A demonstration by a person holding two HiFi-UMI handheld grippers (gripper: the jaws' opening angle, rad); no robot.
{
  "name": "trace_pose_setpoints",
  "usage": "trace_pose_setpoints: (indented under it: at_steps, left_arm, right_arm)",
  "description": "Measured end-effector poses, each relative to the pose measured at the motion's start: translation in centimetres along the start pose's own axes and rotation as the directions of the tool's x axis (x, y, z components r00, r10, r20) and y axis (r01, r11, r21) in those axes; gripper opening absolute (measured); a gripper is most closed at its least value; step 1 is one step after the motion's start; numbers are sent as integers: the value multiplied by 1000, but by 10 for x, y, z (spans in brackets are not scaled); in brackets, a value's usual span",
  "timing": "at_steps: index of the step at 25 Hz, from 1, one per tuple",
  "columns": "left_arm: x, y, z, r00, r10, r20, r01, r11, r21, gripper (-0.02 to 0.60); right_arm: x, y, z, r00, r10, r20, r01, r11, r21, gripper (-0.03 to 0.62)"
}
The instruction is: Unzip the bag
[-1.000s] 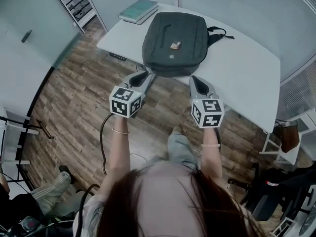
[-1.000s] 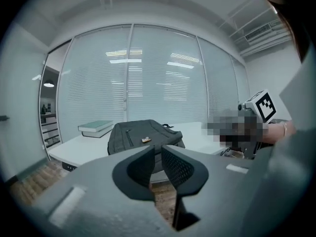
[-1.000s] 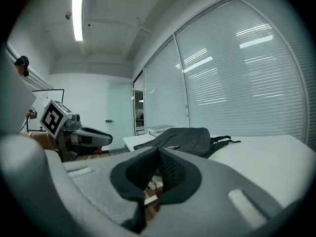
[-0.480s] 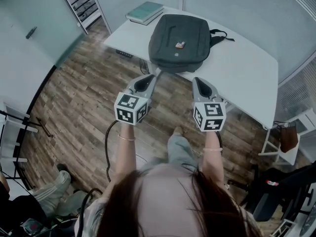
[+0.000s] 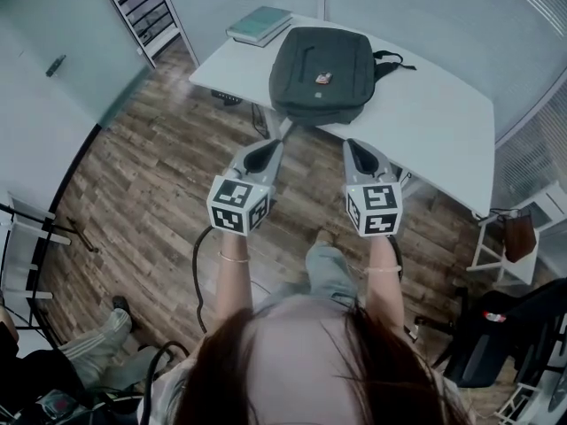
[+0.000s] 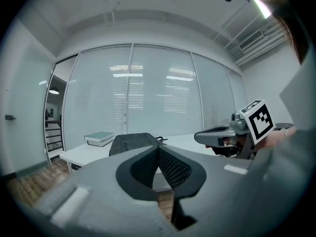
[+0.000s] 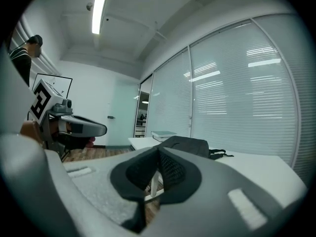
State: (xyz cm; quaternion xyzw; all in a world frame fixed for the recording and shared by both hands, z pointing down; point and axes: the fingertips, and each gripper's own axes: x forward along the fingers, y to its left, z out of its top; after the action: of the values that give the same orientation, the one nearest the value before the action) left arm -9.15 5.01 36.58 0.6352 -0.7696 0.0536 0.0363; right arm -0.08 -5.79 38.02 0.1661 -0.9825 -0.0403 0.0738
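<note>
Both grippers are now away from the bag (image 5: 323, 73). A second ago their tips were at its near edge. Now the left gripper (image 5: 275, 145) and the right gripper (image 5: 353, 145) hang over the wooden floor, in front of the desk (image 5: 425, 122), and they touch nothing. They sit side by side and point about level toward the bag.

The left gripper's jaws have just been closing, and in its own view they now meet with nothing between them. The right gripper's jaws are also together and empty, as they were before.

The bag lies flat on the desk, with its straps at the far right and a book (image 5: 260, 23) just beyond it at the far corner. It has not moved on the desk. From the head view I see no open gap in it, but the zip along the near edge is too small to judge.

For the task, I think this means no gripper has the zip pull at this moment. If the zip is not yet open, I must come back to the bag, open one gripper and catch the pull.
</note>
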Motion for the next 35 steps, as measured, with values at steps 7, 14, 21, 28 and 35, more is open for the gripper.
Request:
trace_pose_setpoints:
  at_steps: [7,14,21,28,35]
  left_arm:
    - [-9,-5,13,999,21,45,-21,1000,-14,9]
    - [-4,-19,22,997,48,58,-48,999,3,9]
    - [8,-49,25,996,75,57,-75,997,-5,9]
    - [11,-74,31,993,102,55,-101,995,-11,10]
    - [18,-97,24,995,97,15,-97,995,16,9]
  right_arm:
    - [-7,1,13,1000,-12,10,12,1000,-16,3]
    - [-13,-10,5,1000,16,-10,-16,1000,-25,3]
    - [-27,-34,6,999,42,-12,-42,999,-32,3]
    - [-43,-47,-1,996,81,-28,-82,996,-28,3]
    - [-49,-60,-7,997,76,-34,-77,997,-22,3]
